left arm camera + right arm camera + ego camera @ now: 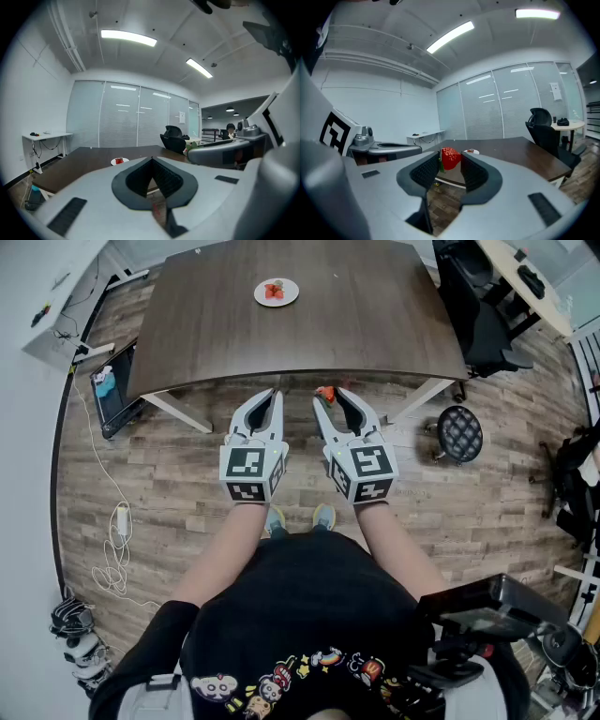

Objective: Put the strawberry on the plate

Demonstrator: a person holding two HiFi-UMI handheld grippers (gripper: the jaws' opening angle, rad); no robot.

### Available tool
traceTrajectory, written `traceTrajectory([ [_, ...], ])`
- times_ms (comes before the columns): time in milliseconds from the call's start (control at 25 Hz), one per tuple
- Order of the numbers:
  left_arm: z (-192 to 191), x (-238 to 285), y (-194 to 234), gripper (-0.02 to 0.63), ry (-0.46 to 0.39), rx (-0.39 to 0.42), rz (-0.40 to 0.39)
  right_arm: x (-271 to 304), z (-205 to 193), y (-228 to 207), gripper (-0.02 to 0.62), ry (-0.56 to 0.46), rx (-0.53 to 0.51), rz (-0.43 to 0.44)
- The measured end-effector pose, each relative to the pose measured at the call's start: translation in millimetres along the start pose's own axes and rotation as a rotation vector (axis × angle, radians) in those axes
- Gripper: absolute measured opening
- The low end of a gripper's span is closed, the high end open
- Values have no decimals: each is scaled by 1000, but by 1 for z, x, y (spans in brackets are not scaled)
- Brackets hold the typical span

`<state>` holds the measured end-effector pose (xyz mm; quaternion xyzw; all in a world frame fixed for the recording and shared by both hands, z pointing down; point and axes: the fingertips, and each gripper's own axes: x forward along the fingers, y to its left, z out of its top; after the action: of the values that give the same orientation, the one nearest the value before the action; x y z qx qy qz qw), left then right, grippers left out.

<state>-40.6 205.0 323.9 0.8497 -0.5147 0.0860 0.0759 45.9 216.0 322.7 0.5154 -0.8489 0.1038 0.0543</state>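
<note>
A white plate (277,302) sits at the far side of the brown table (309,334) with a red strawberry (274,290) on it. Just before the table's near edge, my right gripper (326,396) is shut on another red strawberry (324,392) held between its tips. In the right gripper view that strawberry (450,158) is pinched between the dark pads (427,169), and the plate (470,152) shows far behind. My left gripper (275,396) hangs beside it, its tips together with nothing held. The left gripper view shows the plate (120,161) beyond the shut gripper (151,160).
A black office chair (478,306) stands at the table's right end, with a round black stool (459,432) on the wooden floor nearby. White cables (112,549) trail over the floor at left. A second desk (525,277) is at the far right.
</note>
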Motion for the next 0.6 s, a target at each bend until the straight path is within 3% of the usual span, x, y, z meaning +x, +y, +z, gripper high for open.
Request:
traceTrajectory([
  [600,-4,13,-36,-11,2,-7,41,-15,3,-33,144,-28,13,45],
])
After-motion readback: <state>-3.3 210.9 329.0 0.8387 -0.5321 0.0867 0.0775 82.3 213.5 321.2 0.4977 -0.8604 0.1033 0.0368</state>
